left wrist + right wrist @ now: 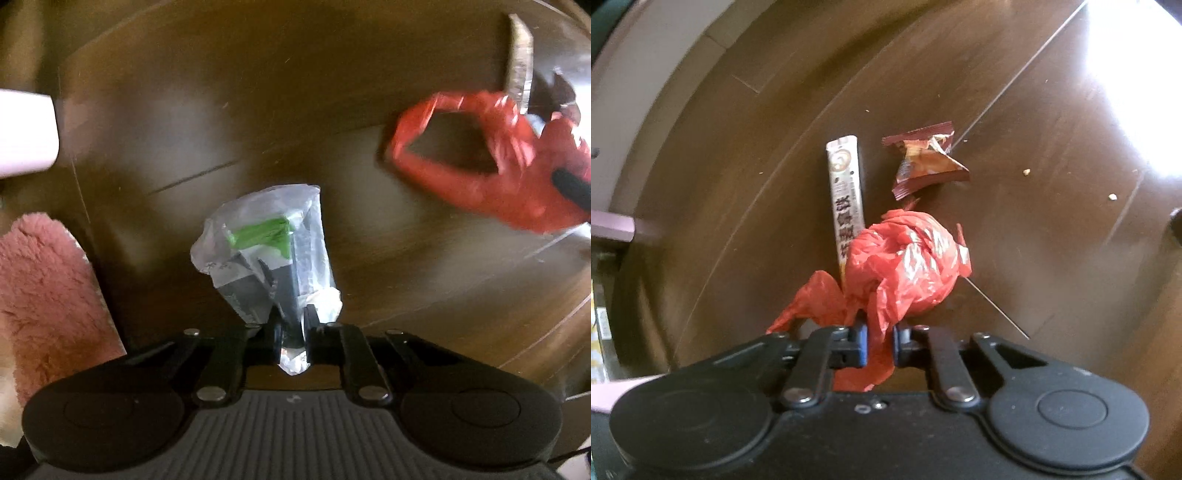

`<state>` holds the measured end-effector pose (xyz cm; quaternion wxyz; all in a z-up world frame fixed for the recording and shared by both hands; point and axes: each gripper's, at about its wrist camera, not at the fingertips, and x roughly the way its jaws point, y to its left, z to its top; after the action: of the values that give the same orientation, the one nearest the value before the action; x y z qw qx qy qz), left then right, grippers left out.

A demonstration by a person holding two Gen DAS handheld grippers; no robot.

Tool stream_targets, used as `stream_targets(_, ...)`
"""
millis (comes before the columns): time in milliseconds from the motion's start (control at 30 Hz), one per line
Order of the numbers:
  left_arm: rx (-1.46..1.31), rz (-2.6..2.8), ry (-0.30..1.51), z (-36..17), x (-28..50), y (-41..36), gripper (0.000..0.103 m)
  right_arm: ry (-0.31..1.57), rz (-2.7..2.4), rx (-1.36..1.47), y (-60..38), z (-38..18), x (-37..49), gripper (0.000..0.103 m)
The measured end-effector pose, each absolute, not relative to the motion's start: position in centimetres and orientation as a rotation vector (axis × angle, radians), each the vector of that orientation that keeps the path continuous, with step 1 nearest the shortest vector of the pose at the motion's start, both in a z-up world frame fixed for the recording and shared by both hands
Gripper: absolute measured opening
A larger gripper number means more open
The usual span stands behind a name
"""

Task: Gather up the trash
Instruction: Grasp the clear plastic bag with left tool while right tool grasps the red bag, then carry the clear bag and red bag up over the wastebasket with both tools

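Observation:
My left gripper (291,325) is shut on a crumpled clear plastic wrapper (266,251) with green and grey print, held above the dark wooden floor. My right gripper (879,339) is shut on a red plastic bag (905,266), bunched into a ball just ahead of the fingers. The red bag also shows in the left wrist view (491,162) at the right, with its handle loop open. On the floor beyond the bag lie a long white stick wrapper (846,192) and a crumpled brown-red snack wrapper (927,158).
A pink fluffy slipper or rug (44,295) lies at the left of the left view, a white object (26,136) above it. Several crumbs (1027,171) dot the floor. A pale skirting board (646,92) curves along the left; bright glare (1134,74) fills the upper right.

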<state>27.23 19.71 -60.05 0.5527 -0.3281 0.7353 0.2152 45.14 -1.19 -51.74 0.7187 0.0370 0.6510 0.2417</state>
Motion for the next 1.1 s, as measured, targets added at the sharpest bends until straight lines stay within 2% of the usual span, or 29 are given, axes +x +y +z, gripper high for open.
stream_targets(300,-0.714,0.479,1.631,-52.6,27.2,19.1,0.010,1.350,0.593,0.022,-3.8,-43.4,41.7,0.010)
stream_targets(700,-0.616,0.348,1.406,-36.1,28.5,15.6,0.010,1.062,0.668,-0.010,-9.8,-26.2,37.9,0.010)
stream_targets(1100,-0.488,0.192,1.157,-18.8,29.7,6.7,0.010,0.809,0.645,-0.022,-18.9,-12.4,32.3,0.010)
